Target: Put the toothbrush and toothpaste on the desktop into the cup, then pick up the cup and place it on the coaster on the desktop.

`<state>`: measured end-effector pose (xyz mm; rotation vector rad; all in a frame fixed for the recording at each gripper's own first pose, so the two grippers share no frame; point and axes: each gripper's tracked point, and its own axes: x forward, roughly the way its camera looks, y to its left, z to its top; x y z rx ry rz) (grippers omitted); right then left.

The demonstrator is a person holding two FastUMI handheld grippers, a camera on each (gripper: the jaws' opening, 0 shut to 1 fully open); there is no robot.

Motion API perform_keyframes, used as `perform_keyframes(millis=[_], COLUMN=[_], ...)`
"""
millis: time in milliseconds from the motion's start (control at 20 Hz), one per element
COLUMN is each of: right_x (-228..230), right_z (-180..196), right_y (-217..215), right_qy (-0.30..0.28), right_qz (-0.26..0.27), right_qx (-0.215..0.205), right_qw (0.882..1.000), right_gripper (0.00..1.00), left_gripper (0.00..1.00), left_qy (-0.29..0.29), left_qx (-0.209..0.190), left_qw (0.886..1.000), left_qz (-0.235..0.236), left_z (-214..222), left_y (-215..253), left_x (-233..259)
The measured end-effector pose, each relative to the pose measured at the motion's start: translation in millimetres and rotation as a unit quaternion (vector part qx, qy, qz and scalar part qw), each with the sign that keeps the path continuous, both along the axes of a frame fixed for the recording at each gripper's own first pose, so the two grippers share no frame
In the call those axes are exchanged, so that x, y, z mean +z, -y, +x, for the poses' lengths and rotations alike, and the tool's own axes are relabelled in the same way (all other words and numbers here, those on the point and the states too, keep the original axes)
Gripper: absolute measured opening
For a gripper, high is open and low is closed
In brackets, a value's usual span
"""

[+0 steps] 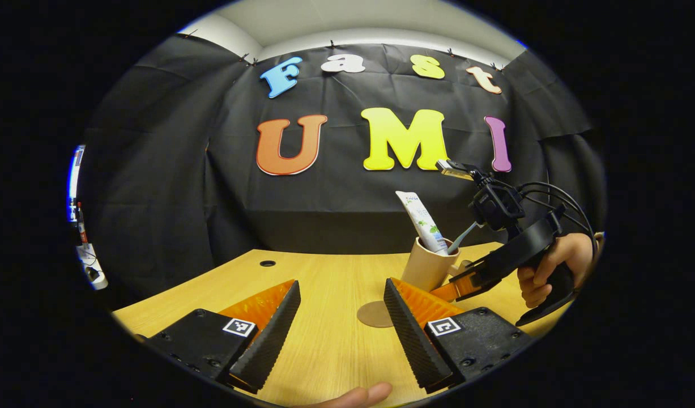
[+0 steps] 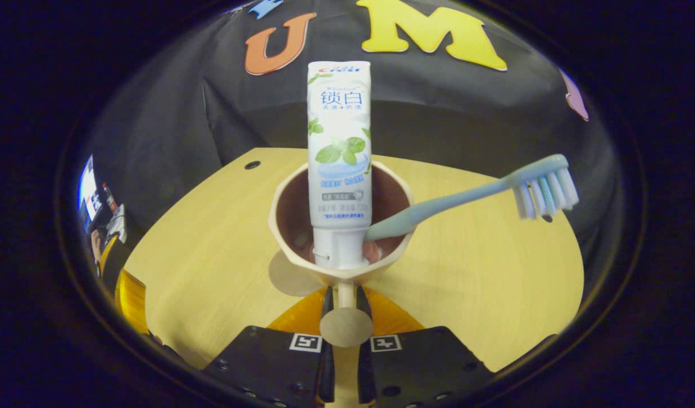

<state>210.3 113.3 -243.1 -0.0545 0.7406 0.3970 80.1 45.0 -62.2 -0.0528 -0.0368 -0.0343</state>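
Observation:
A beige cup (image 1: 423,271) holds the white toothpaste tube (image 1: 422,220) upright and the pale blue toothbrush (image 1: 464,234) leaning out to the right. In the right gripper view the cup (image 2: 290,221), toothpaste (image 2: 339,153) and toothbrush (image 2: 466,195) are close ahead. My right gripper (image 2: 345,301) is shut on the cup's handle. It also appears, held by a hand, as the right gripper (image 1: 457,284) beside the cup. A round brown coaster (image 1: 374,313) lies just left of and nearer than the cup; the coaster (image 2: 288,276) peeks out under the cup's left side. My left gripper (image 1: 342,331) is open and holds nothing.
The wooden desktop (image 1: 324,277) has a small cable hole (image 1: 267,263) at its far left, also seen as the hole (image 2: 252,165). The black cloth wall stands right behind the desk. A person's fingertip (image 1: 361,394) shows at the bottom edge. A power strip (image 1: 92,272) hangs far left.

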Motion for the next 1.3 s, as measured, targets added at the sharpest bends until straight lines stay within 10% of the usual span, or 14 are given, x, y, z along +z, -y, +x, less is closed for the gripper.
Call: perform_keyframes(millis=[1000,1300], right_x=[25.6,31.4], right_z=[-13.3,-20.1], right_y=[35.0,39.6], right_qy=[-0.035,-0.039], right_qz=[-0.061,-0.004], right_qx=[0.004,-0.005], right_qw=[0.998,0.999], right_gripper=[0.16,0.27], left_gripper=[0.94,0.94], left_qy=[-0.021,-0.043], left_qx=[0.028,0.035], left_qw=[0.999,0.998], left_qz=[-0.034,-0.038], left_z=[-4.1,-1.9], left_y=[-44.4,-39.3], left_x=[-28.1,-34.8])
